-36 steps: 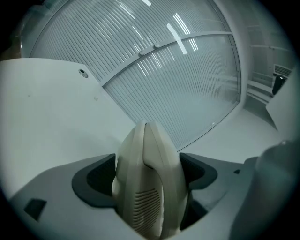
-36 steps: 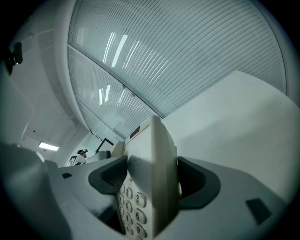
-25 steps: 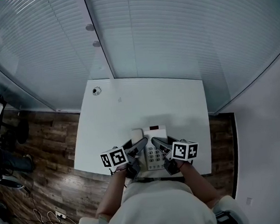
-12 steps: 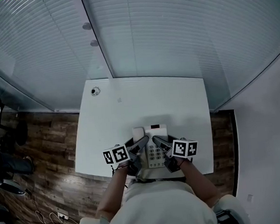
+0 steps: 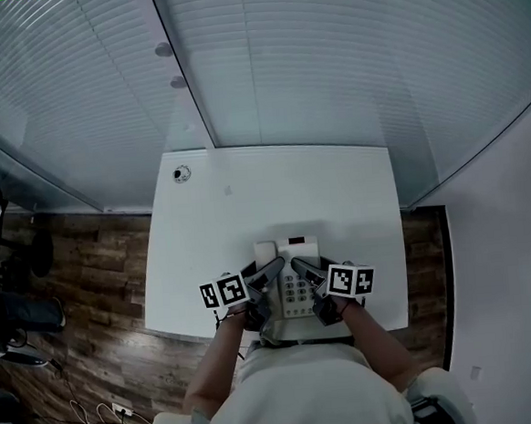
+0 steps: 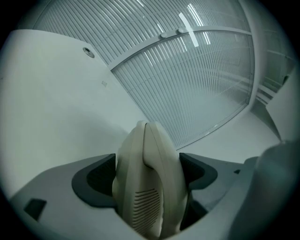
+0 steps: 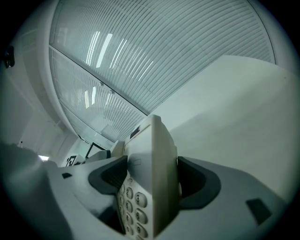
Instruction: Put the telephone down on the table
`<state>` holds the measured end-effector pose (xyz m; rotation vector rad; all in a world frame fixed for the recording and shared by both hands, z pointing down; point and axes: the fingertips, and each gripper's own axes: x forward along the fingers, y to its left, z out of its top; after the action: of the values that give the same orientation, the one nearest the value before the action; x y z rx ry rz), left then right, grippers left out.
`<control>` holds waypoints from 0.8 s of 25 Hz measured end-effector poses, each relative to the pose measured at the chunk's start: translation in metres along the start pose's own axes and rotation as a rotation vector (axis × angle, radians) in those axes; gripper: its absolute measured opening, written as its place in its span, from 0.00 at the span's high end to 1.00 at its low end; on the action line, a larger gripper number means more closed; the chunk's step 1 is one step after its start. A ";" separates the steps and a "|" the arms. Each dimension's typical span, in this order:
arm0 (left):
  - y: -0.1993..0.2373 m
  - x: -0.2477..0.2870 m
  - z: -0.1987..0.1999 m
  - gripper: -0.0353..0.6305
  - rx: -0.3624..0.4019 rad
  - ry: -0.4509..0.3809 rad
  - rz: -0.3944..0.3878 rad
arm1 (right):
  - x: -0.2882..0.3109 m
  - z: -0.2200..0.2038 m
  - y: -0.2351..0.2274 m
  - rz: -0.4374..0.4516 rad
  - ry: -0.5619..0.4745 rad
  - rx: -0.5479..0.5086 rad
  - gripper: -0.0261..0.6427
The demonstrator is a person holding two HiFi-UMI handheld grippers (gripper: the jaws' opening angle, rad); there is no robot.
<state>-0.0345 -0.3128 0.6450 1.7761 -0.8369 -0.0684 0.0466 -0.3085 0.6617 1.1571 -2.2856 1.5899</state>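
Over the near edge of a white table (image 5: 273, 188), a cream telephone (image 5: 294, 286) sits clamped from both sides between a person's two grippers. The left gripper (image 5: 272, 270) presses its dark pads on the handset (image 6: 150, 187), while the right gripper (image 5: 299, 270) squeezes the keypad side of the body. From no view can it be told whether the base touches the tabletop. A small round fitting (image 5: 182, 173) lies near the table's far left corner, well apart from the telephone. Slatted blinds (image 5: 327, 64) behind glass run beyond the far edge, with two round knobs (image 5: 163, 51) on the frame between panes. Dark plank floor (image 5: 79, 285) shows to the left, with loose cables (image 5: 94, 421) at lower left and dark furniture cut off by the frame's edge. Number keys (image 7: 133, 206) show in the right gripper view, a 3 and a 6 among them. A faint label (image 7: 136, 162) above the keys is too small to read, and a dark window (image 5: 294, 242) on the telephone's far end shows no legible text. Black-and-white square markers cover the cubes (image 5: 222, 293) on both grippers. The person's arms and torso (image 5: 298, 396) hide the gripper handles and the middle of the table's near edge.
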 end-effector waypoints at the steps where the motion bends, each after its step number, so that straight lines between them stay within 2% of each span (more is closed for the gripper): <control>1: 0.002 0.001 0.000 0.34 -0.002 0.003 0.001 | 0.001 -0.001 -0.001 -0.002 0.001 0.003 0.46; 20: 0.020 0.014 -0.005 0.34 -0.018 0.030 0.004 | 0.013 -0.007 -0.020 -0.023 0.010 0.033 0.46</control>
<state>-0.0318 -0.3190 0.6694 1.7544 -0.8165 -0.0466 0.0489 -0.3125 0.6862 1.1756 -2.2395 1.6271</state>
